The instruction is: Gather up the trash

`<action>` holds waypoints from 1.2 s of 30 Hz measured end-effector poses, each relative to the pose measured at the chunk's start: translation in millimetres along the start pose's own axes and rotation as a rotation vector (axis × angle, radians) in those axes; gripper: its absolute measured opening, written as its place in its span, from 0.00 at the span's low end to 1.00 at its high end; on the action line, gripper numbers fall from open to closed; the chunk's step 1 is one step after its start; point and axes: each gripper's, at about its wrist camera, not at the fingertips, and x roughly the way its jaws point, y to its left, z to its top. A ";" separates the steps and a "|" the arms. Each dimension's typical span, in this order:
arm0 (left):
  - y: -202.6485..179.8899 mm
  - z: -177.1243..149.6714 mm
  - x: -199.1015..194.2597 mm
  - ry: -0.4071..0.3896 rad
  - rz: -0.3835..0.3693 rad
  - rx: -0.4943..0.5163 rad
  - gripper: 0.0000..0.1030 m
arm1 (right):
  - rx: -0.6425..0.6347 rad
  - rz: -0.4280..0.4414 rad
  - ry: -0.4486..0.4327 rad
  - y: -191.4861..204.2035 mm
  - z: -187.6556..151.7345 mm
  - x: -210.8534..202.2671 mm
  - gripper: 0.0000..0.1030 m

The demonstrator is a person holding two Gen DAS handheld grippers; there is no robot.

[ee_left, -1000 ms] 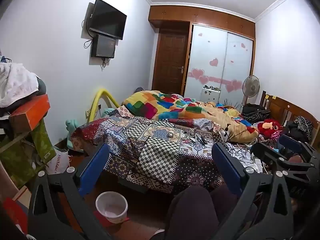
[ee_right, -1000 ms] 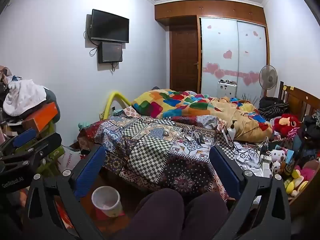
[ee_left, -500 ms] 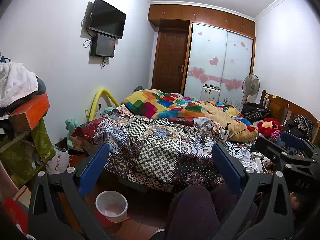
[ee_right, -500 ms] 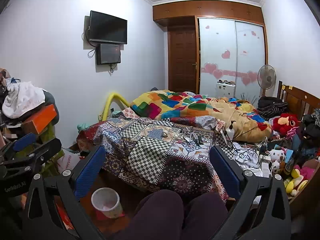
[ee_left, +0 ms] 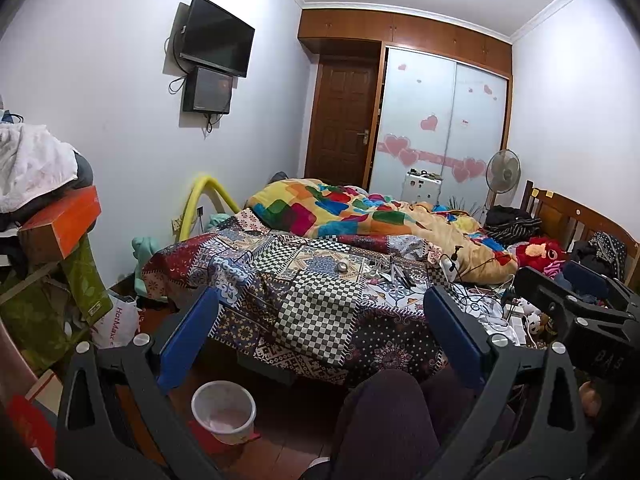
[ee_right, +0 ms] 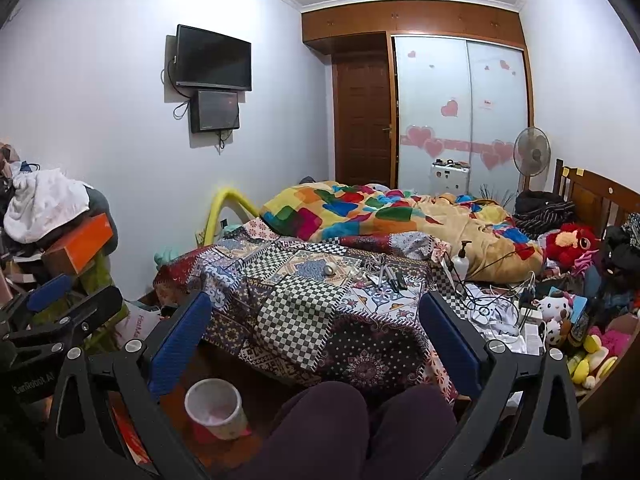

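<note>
Two views: left wrist first, then right wrist.
Left view, left tongs (ee_left: 320, 336): blue pads spread wide, nothing between them, held level before the bed (ee_left: 320, 304).
Left view, bin (ee_left: 223, 411): white, upright on the floor, below the left pad, near the person's knees (ee_left: 384, 420).
Left view, right tongs (ee_left: 576, 300): seen at the right edge; spread cannot be told here.
Right view, right tongs (ee_right: 314, 336): pads wide apart, empty.
Right view, bin (ee_right: 214, 407): on the floor beside the bed foot.
Right view, small round object (ee_right: 330, 269): lies on the patchwork cover, with pens (ee_right: 390, 278) near it; too small to identify.
Right view, left tongs (ee_right: 64, 304): at the left edge.
</note>
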 end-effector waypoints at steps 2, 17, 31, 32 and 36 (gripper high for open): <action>0.0 -0.5 0.1 0.000 0.000 0.000 1.00 | 0.001 0.000 0.000 -0.1 0.4 -0.2 1.00; 3.4 0.6 0.3 0.000 0.002 0.000 1.00 | 0.011 0.005 0.010 8.5 -2.3 5.2 1.00; 2.7 -0.1 0.0 -0.002 0.003 0.002 1.00 | 0.016 0.010 0.014 11.5 -4.9 5.5 1.00; 2.7 0.2 0.0 -0.002 0.002 0.002 1.00 | 0.016 0.009 0.015 11.8 -5.0 5.6 1.00; 2.7 0.0 -0.2 -0.001 0.002 0.001 1.00 | 0.017 0.010 0.015 12.3 -5.3 5.5 1.00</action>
